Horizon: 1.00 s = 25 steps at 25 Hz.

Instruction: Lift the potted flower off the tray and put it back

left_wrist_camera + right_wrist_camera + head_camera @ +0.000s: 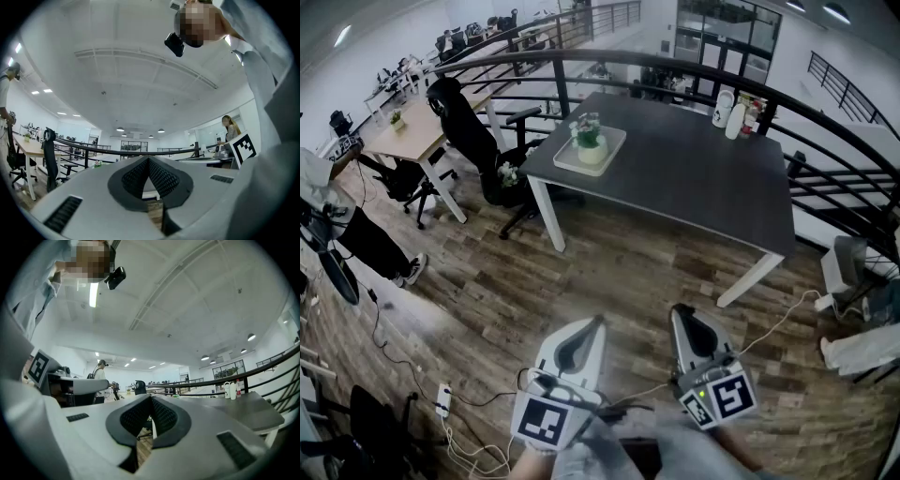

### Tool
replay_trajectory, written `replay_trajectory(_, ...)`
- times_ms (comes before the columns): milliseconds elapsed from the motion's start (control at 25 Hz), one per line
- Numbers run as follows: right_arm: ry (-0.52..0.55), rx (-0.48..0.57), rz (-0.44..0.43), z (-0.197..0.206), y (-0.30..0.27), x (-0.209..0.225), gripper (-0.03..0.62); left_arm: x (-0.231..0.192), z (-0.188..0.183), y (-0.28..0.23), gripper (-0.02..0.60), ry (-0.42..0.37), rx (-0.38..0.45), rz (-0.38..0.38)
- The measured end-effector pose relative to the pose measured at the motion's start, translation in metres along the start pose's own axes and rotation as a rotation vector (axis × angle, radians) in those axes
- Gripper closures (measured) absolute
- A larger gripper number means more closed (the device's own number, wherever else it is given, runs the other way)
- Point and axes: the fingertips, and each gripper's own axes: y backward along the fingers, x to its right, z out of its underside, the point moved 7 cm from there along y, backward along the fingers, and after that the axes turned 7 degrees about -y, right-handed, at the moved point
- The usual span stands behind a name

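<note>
Both shut tight, nothing held: left claw (596,323), right claw (679,310), seen well apart from tabletop (694,183) | potted flower (590,139) is seen upright on tray (567,161) at tabletop's left end.

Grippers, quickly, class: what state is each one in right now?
Left gripper: closed, holding nothing.
Right gripper: closed, holding nothing.

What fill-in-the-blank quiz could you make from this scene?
The potted flower stands on a ____ on the dark table.
The left gripper and the right gripper are both ____, holding nothing.
The office chair beside the table is coloured ____.
Missing words: tray, shut, black.
</note>
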Motion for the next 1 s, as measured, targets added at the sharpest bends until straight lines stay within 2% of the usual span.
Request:
replay_trajectory(520,-0.011,0.007,-0.023,-0.006,0.02,0.026,0.592,0.033,-0.005,-0.013,0.581,-0.013,0.014,-0.012)
replay_trajectory(1000,-0.012,-0.01,-0.008,0.0,0.059,0.056,0.592,0.072,0.0,-0.022,0.581,-0.009,0.026,-0.023)
